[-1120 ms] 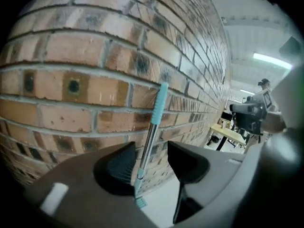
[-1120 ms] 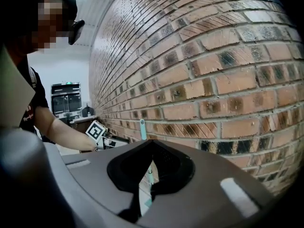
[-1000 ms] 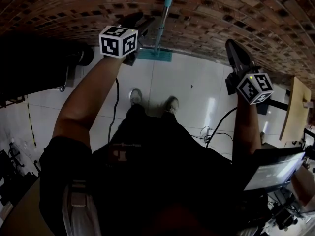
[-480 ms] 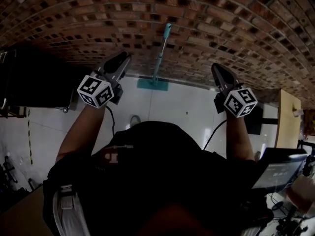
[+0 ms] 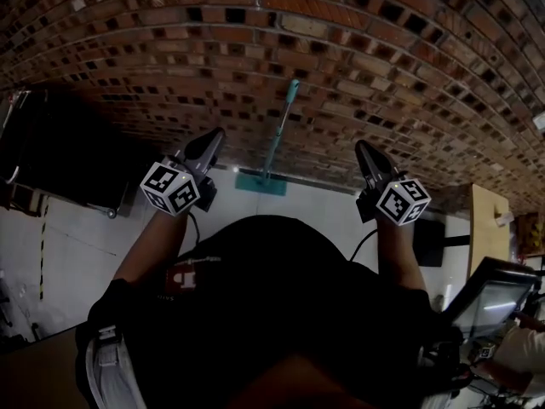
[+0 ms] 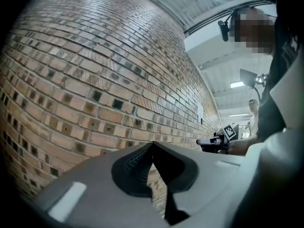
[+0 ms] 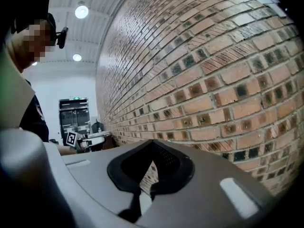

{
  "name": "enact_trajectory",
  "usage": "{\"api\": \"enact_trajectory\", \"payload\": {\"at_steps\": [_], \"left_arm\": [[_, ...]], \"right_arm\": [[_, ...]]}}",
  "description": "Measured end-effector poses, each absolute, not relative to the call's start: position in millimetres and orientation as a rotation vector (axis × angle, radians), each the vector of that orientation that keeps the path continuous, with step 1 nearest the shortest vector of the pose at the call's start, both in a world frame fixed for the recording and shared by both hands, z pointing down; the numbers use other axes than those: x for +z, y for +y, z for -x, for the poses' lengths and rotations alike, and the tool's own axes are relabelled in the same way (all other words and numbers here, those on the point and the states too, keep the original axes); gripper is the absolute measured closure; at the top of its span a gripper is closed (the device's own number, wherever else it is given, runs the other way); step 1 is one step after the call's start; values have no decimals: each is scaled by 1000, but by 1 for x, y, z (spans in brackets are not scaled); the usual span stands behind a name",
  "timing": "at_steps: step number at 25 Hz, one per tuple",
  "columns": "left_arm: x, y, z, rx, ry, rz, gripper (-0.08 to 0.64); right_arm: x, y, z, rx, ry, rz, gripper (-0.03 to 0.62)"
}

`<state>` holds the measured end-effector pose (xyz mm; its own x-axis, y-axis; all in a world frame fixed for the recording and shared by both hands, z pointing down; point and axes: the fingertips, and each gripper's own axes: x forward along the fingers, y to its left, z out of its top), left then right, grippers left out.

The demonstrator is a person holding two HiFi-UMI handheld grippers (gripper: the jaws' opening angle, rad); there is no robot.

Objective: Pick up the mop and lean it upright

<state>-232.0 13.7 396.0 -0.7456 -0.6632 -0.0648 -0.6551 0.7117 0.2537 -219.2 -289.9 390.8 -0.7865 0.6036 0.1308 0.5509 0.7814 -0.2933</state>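
The mop stands upright against the brick wall: its teal and silver handle (image 5: 279,130) leans on the bricks and its teal flat head (image 5: 261,183) rests on the white floor. My left gripper (image 5: 213,136) is held left of the mop and apart from it, shut with nothing in it. In the left gripper view its tips (image 6: 152,143) meet in front of bare bricks. My right gripper (image 5: 362,150) hovers to the right of the mop, also shut and empty, and its tips (image 7: 152,141) touch in the right gripper view. Neither gripper view shows the mop.
The brick wall (image 5: 358,49) fills the far side. A dark cart (image 5: 51,160) stands at the left. At the right are a wooden board (image 5: 481,220) and a laptop screen (image 5: 494,301). A black cable (image 5: 362,244) trails from my right gripper.
My left gripper has drawn back leftward from the mop handle, which stays leaning on the wall. Both grippers now sit lower in the head view, which has tilted up toward the bricks.
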Motion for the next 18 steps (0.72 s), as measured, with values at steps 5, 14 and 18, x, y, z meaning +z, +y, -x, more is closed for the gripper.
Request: {"api": "enact_trajectory", "payload": {"at_steps": [5, 14, 18], "left_arm": [[399, 10, 231, -401, -2869, -1125, 560], [396, 9, 233, -382, -2877, -1126, 560], [396, 7, 234, -375, -2876, -1137, 560]], "right_arm": [[392, -274, 220, 222, -2759, 942, 580], [396, -270, 223, 164, -2746, 942, 580], [396, -271, 224, 153, -2751, 942, 580]]}}
